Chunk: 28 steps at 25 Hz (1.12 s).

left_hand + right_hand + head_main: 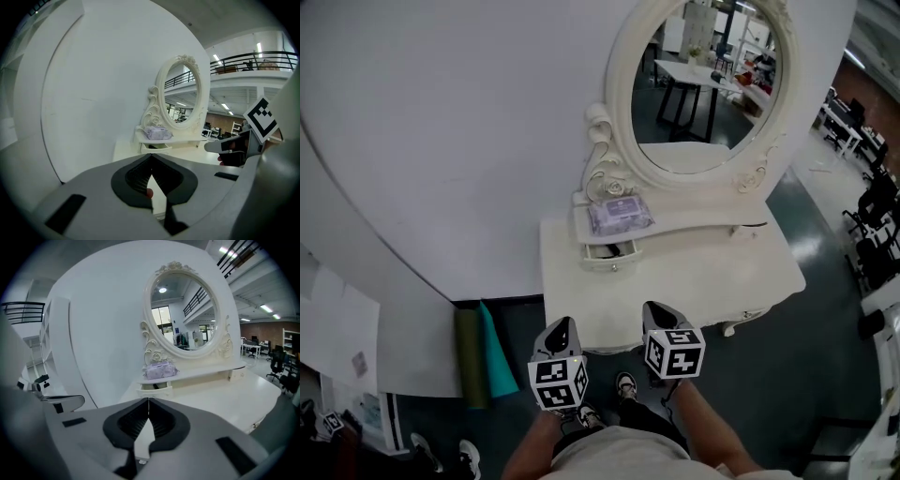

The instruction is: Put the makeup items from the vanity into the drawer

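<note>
A white vanity (703,281) with an oval mirror (703,84) stands against the curved wall. On its small shelf lies a purple soft pack (620,216), also visible in the left gripper view (157,133) and the right gripper view (160,369). Under the shelf a little drawer (609,254) stands pulled out, with something dark inside. Both grippers hover side by side at the vanity's near edge, well short of the shelf. My left gripper (563,324) is shut and holds nothing. My right gripper (654,308) is also shut and holds nothing.
Rolled green and teal mats (483,361) lean on the wall left of the vanity. Office chairs (874,216) and desks stand at the far right. A second small drawer (236,375) sits at the shelf's right end. The person's shoes (625,384) show below the grippers.
</note>
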Available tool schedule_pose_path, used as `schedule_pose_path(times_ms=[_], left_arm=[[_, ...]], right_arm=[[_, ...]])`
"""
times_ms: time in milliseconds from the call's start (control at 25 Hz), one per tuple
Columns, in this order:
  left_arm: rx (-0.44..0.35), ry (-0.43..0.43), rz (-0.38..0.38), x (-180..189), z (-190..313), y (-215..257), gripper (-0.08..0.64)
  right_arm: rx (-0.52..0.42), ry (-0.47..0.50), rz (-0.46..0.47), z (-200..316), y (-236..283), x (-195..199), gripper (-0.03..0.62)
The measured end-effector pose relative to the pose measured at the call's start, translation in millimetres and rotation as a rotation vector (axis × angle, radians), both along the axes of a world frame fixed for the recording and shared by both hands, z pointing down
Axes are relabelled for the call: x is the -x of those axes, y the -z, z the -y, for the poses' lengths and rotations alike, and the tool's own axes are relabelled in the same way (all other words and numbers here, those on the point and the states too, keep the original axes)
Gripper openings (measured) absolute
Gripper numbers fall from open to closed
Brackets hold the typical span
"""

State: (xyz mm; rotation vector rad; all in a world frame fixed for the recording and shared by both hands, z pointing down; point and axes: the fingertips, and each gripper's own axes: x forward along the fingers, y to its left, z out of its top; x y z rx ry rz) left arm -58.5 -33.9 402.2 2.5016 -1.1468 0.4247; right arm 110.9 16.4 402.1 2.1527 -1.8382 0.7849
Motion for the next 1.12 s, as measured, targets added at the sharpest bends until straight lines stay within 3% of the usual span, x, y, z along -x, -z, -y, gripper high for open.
schedule_pose_path(times_ms=[200, 520, 800, 1120], left_arm=[[0.013, -0.036, 0.003, 2, -14, 1, 0.004], [0.012, -0.003, -0.035, -1, -30, 15, 0.005], [0.056, -0.009, -0.039, -11, -43, 6, 0.005], [0.051, 0.033, -0.035, -9, -40, 7, 0.004]], right_arm=[[-0.008, -0.053, 0.010, -27, 1, 12, 0.018], [-0.024, -0.020, -0.002, -45, 8, 21, 0.018], [-0.023, -0.009, 0.026, -54, 2, 12, 0.018], [-0.029, 0.033, 0.020, -52, 4, 8, 0.017]])
